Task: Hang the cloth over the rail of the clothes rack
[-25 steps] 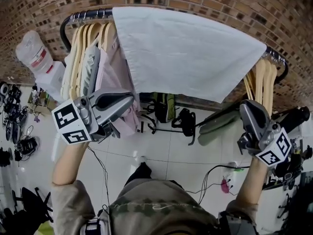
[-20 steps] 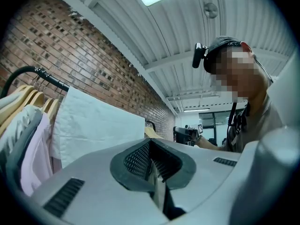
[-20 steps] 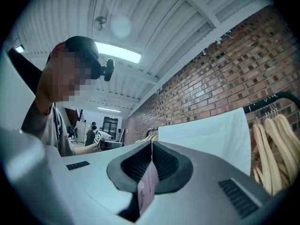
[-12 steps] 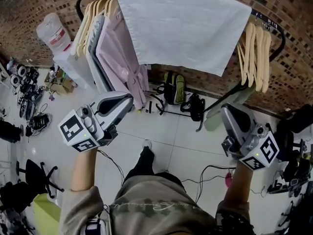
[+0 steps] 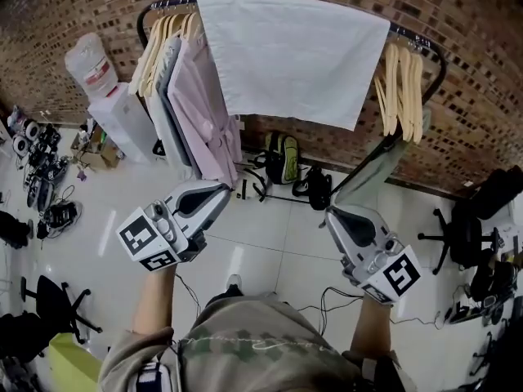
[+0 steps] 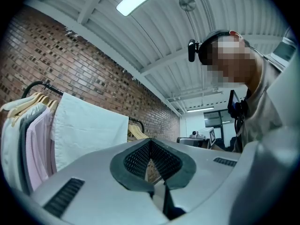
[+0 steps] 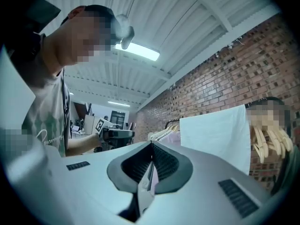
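A white cloth [image 5: 296, 55] hangs draped over the black rail [image 5: 413, 35] of the clothes rack, between the hung garments and the bare wooden hangers. The cloth [image 6: 89, 128] also shows at the left of the left gripper view, and the cloth [image 7: 218, 135] shows at the right of the right gripper view. My left gripper [image 5: 219, 193] is shut and empty, well short of the rack at lower left. My right gripper [image 5: 333, 216] is also shut and empty, at lower right, away from the cloth.
Pink and grey garments [image 5: 196, 96] hang on the rack's left end, bare wooden hangers [image 5: 398, 88] on its right. Bags [image 5: 282, 155] lie on the tiled floor below. A water dispenser [image 5: 110, 96] stands left, an office chair [image 5: 466, 235] right, cables [image 5: 327, 300] underfoot.
Both grippers have drawn back from the rack and sunk lower in the head view, away from the cloth. The cloth stays draped over the rail.
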The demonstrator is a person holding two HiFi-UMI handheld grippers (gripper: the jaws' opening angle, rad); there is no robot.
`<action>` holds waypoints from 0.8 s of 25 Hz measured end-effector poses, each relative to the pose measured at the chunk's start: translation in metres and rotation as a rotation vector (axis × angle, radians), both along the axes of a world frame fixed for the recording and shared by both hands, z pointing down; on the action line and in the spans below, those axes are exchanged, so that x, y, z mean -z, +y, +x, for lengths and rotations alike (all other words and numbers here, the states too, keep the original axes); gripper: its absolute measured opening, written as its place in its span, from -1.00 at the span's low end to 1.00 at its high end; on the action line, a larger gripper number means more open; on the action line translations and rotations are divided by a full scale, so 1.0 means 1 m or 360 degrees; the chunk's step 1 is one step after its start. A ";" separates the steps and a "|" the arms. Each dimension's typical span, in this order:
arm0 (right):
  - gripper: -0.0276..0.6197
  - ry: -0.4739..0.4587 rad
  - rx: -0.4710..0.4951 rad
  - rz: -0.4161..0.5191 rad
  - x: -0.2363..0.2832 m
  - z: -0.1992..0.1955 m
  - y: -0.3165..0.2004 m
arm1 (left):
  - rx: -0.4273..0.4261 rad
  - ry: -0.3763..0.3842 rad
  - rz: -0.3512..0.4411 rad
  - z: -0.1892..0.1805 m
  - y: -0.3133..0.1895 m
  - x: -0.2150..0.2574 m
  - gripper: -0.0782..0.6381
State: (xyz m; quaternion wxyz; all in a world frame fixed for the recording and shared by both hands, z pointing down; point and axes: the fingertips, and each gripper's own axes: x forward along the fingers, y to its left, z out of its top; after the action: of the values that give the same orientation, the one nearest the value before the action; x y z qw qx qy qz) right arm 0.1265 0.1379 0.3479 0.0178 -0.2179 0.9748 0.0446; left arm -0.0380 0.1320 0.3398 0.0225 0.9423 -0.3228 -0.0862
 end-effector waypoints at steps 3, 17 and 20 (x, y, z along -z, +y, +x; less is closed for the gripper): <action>-0.88 -0.0080 0.0011 -0.0032 -0.004 -0.007 0.007 | -0.0002 -0.0059 0.0023 0.000 0.007 -0.005 -0.76; -0.88 -0.0176 -0.0115 -0.0155 -0.021 -0.004 0.012 | -0.0066 -0.0018 -0.0012 -0.021 0.022 -0.018 -0.76; -0.88 -0.0167 -0.0124 -0.0194 -0.030 -0.006 0.016 | -0.0081 -0.0011 -0.0041 -0.022 0.024 -0.024 -0.76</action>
State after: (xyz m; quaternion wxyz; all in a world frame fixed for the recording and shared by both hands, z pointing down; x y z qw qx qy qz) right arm 0.1208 0.1538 0.3777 0.0537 -0.2583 0.9642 -0.0254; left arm -0.0599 0.1556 0.3638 0.0355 0.9501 -0.3000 -0.0781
